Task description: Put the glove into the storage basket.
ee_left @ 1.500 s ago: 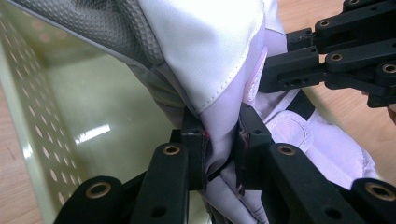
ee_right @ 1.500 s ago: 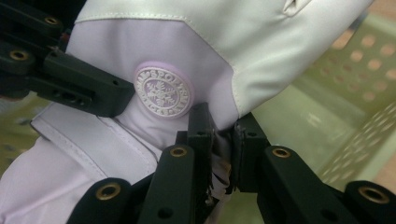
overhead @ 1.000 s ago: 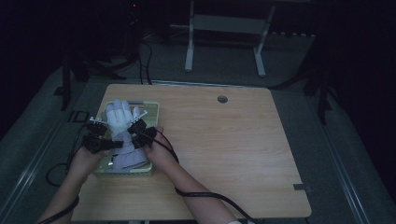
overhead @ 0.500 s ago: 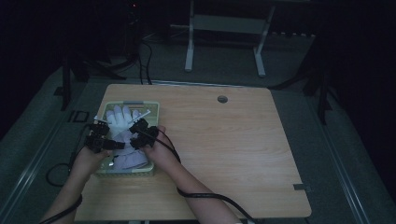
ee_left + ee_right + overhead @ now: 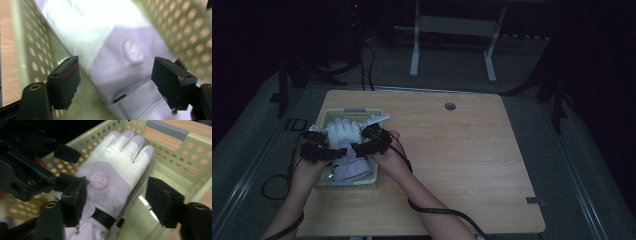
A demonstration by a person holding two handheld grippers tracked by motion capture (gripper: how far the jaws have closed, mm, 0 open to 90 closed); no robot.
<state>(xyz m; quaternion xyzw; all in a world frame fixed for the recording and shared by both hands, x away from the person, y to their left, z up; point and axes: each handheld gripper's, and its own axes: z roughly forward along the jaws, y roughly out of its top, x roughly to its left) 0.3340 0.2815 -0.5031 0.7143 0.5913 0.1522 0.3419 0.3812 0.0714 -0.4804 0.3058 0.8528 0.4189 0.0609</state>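
Observation:
A white and pale lilac glove lies in a pale green perforated basket at the table's left. Its round badge and black wrist strap face up. My left gripper hangs over the glove's cuff. Its jaws have just been opening and stand wide, the pads clear of the fabric. My right gripper hovers above the glove's wrist, and its jaws have also just been opening, apart from the glove. The left gripper shows at the left in the right gripper view.
The basket's walls close in around both grippers. The wooden table stretches bare to the right, with a round cable hole near its far edge. Cables trail off the table's near edge.
The glove, held up between both grippers a second ago, has sunk into the basket. Both pairs of jaws have opened and let it go. The right hand has lifted slightly.

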